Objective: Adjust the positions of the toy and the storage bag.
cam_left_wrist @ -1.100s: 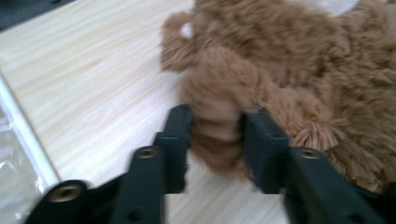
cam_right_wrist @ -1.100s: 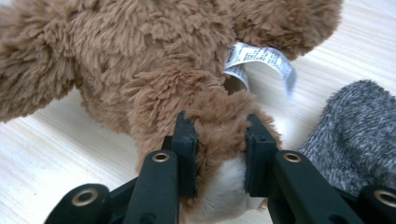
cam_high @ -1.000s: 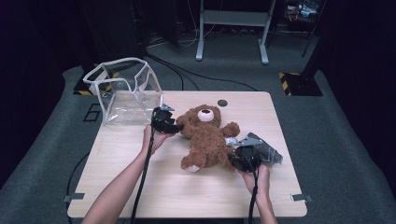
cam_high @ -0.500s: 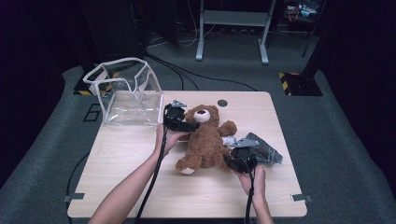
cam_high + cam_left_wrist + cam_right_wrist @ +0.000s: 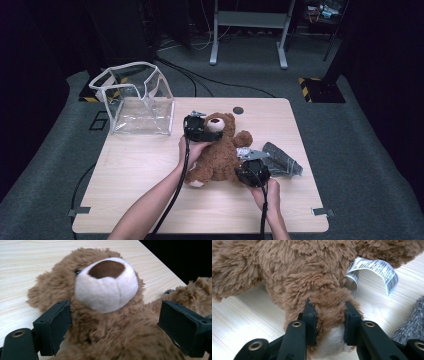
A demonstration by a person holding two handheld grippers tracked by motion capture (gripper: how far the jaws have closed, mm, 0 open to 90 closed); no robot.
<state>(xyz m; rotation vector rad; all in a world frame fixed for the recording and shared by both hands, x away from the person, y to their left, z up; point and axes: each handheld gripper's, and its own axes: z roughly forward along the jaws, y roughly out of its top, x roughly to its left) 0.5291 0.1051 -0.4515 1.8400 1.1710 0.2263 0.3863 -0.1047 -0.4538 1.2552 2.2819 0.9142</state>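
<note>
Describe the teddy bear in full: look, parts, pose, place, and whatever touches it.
The teddy bear is shaggy brown plush with a cream muzzle and dark brown nose. It lies face up on the wooden table, head toward the far edge. A white printed tag hangs from its body. The right gripper is clamped on one foot; the left gripper stands open astride its neck. A grey cloth lies beside it.

The teddy bear [image 5: 218, 155] lies at the middle of the surface [image 5: 145, 200], head toward the far edge. The clear bag [image 5: 136, 100] stands at the far left corner. A folded cloth [image 5: 285, 160] lies just right of the bear, toward the right edge. A small disc [image 5: 238, 110] sits by the far edge, behind the bear's head.
</note>
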